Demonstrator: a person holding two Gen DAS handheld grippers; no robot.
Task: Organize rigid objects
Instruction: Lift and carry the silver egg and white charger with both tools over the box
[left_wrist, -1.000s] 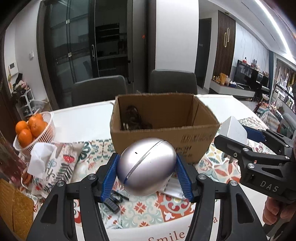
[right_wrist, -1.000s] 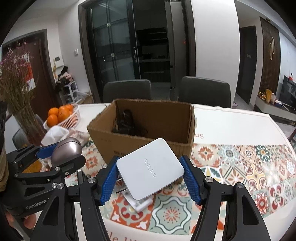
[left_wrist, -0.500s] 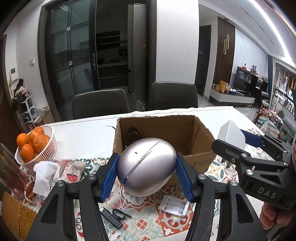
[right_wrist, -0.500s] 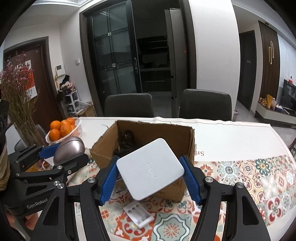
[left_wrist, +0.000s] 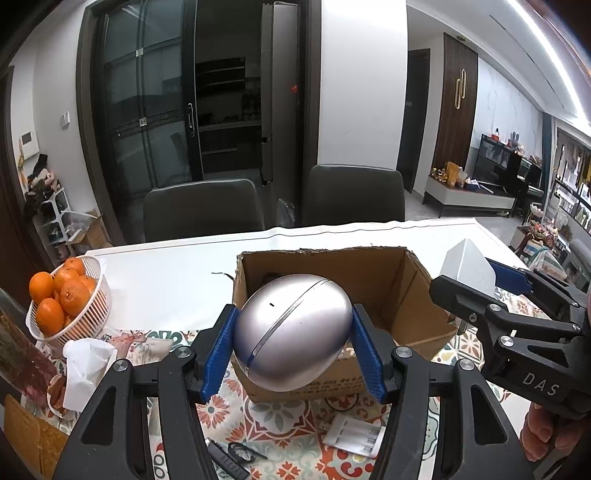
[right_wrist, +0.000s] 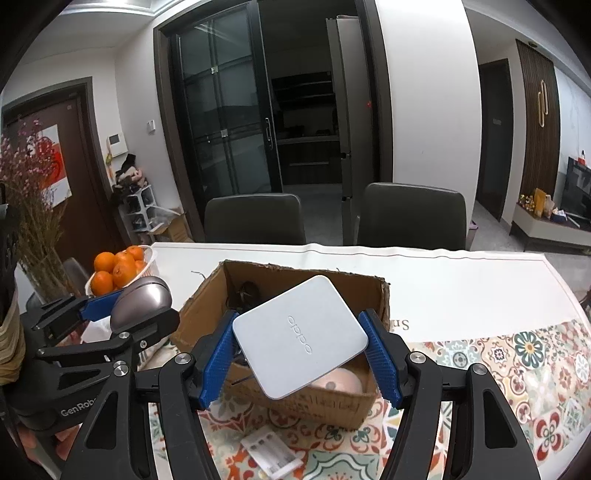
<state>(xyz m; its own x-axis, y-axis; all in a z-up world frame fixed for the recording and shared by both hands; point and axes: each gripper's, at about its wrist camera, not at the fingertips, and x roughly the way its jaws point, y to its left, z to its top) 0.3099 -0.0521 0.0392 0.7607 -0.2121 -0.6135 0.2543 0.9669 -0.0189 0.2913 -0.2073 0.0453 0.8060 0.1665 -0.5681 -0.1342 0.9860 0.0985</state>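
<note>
The cardboard box (left_wrist: 391, 295) sits on the table just beyond and below both sets of tongs, its open top facing up, so the step in hand looks like carrying two items over it for stowing. The left gripper (left_wrist: 291, 343) is clamped on a silver egg-shaped case (left_wrist: 291, 332), its blue pads pressed to either end, the case hanging above the box's near wall. The right gripper (right_wrist: 301, 350) is closed on a white square charger (right_wrist: 301, 336), held by two opposite edges and tilted over the box mouth. The next move, as I judge it, calls for bringing each item past the near wall and lowering it before the jaws let go, one at a time so the tongs do not crowd each other. The right wrist view shows inside the box: a dark cable bundle (right_wrist: 245, 291) at the back and a pale round thing (right_wrist: 343, 380) under the charger. The left view hides these behind the case, but shows a small black item (left_wrist: 225, 458) on the patterned cloth beneath its tongs.
</note>
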